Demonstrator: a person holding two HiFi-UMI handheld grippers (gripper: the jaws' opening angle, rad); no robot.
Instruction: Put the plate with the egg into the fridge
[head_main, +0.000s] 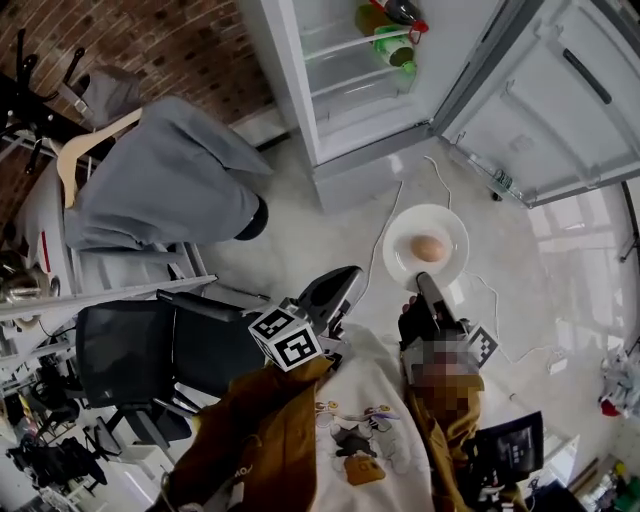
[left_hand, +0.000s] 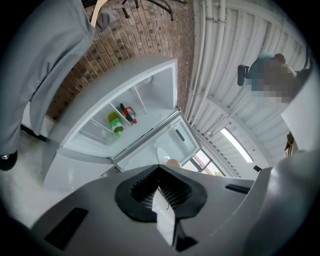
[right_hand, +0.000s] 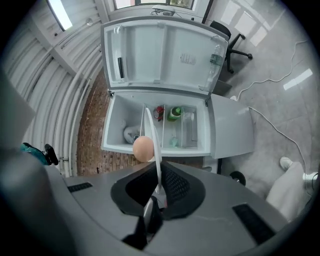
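Before the open fridge (head_main: 345, 165), the right gripper (head_main: 423, 282) clamps its fingers on the plate (head_main: 452, 232) carrying 1 egg (head_main: 429, 248). The left gripper (head_main: 345, 280) has its fingers together. Next, carry the plate level onto a shelf (head_main: 350, 100).

A mustard-brown jacket (head_main: 255, 440) covers a white cartoon-print shirt (head_main: 365, 400), and the grey left hand-held gripper (head_main: 346, 279) bears a marker cube (head_main: 285, 338).

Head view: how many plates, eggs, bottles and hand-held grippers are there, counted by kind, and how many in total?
Plates: 1, the white round plate
Eggs: 1, the brown egg on that plate
Bottles: 2, a green plastic bottle and a dark bottle with a red cap, both inside the open white fridge
Hand-held grippers: 2, the left gripper and the right gripper
Total: 6
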